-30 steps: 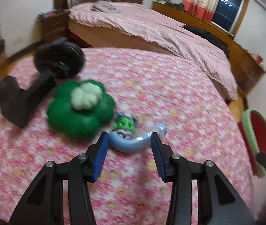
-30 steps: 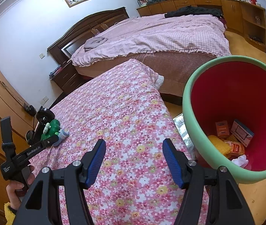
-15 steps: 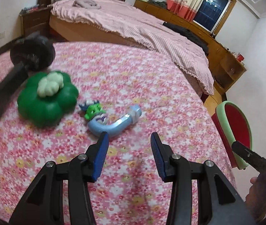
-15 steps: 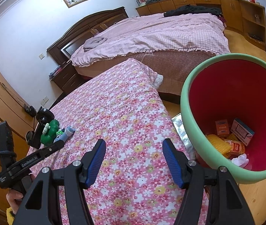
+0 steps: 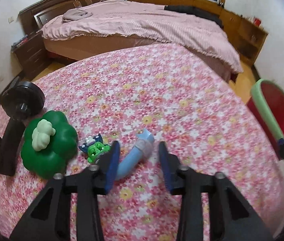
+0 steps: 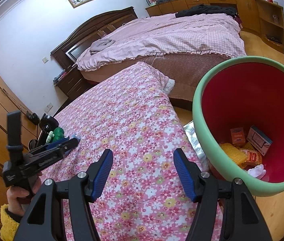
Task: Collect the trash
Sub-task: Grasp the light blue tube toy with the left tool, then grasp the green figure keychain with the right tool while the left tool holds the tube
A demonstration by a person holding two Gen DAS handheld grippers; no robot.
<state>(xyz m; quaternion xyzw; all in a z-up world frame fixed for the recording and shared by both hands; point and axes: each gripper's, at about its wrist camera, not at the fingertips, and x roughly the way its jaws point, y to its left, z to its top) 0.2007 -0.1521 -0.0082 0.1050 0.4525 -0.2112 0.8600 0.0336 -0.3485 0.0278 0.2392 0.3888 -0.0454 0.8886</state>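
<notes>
Two tongs are up: our left tongs (image 5: pixel 139 154) are closing around the blue tube (image 5: pixel 136 156), which lies between them on the bedspread (image 5: pixel 142 92), lengthwise ahead, untouched. Our right tongs (image 6: pixel 143 169) wait apart, empty, nearer the bin (image 6: pixel 206 132).

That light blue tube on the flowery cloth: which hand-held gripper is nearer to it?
The left hand-held gripper. Its jaws straddle the light blue tube and are closing on it. The right hand-held gripper hangs open over bare cloth beside the red bin, well away from the tube.
</notes>
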